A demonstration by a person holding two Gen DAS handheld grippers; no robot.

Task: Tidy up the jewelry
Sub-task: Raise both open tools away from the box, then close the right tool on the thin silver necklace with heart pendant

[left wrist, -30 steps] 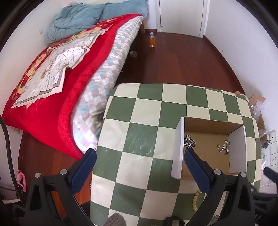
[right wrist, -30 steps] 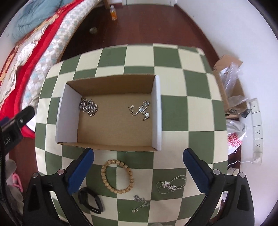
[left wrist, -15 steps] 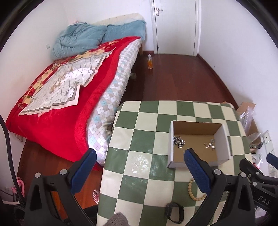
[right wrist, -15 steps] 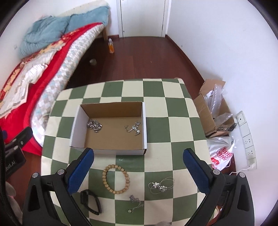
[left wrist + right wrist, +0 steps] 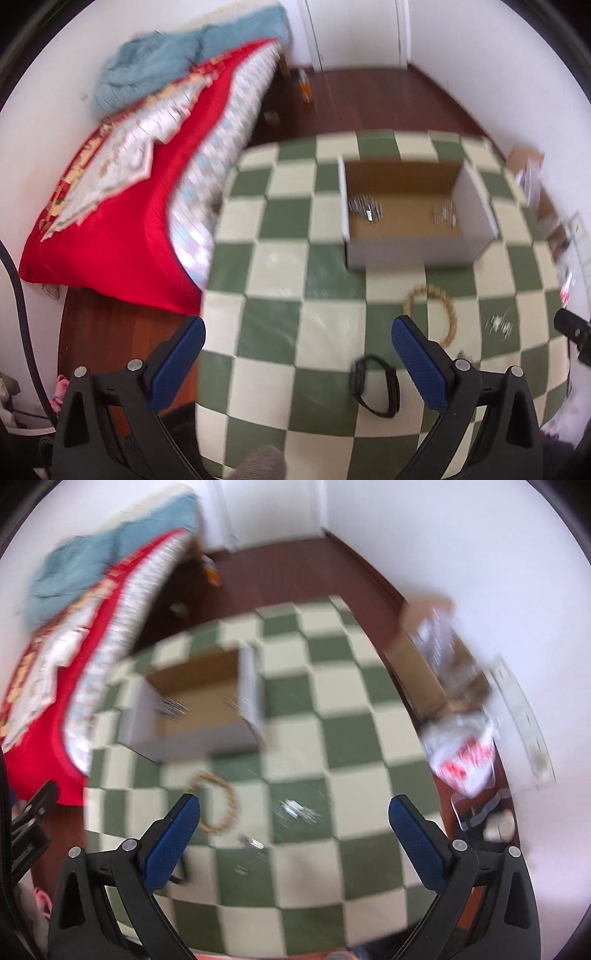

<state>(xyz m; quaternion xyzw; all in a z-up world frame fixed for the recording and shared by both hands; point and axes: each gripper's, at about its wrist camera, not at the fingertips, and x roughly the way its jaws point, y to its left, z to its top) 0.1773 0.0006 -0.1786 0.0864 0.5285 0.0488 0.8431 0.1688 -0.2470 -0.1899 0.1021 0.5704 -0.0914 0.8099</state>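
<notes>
Both cameras are swinging since half a second ago, blurring everything. Left gripper (image 5: 297, 341) and right gripper (image 5: 293, 818) are hanging wide open, holding nothing. Beaded bracelet (image 5: 432, 314) is lying at the cardboard box's (image 5: 413, 254) six o'clock; silver pieces, possibly chains, are sitting inside.

My 2 wrist cameras both look forward and down along their blue-padded fingers, from above the near edge of the green-and-cream checkered table (image 5: 280, 266). The left view faces the table's left half, with the red-blanketed bed (image 5: 122, 221) beside it. The right view sits further right and tilts, taking in the table (image 5: 354, 738) and the brown cardboard carton (image 5: 417, 653) by the white wall. Both are blurred. They share the open white-sided cardboard box (image 5: 413, 221) (image 5: 199, 709), the wooden bead bracelet (image 5: 448, 314) (image 5: 229, 805), the bed and the brown wooden floor (image 5: 369, 99) (image 5: 295, 572).
</notes>
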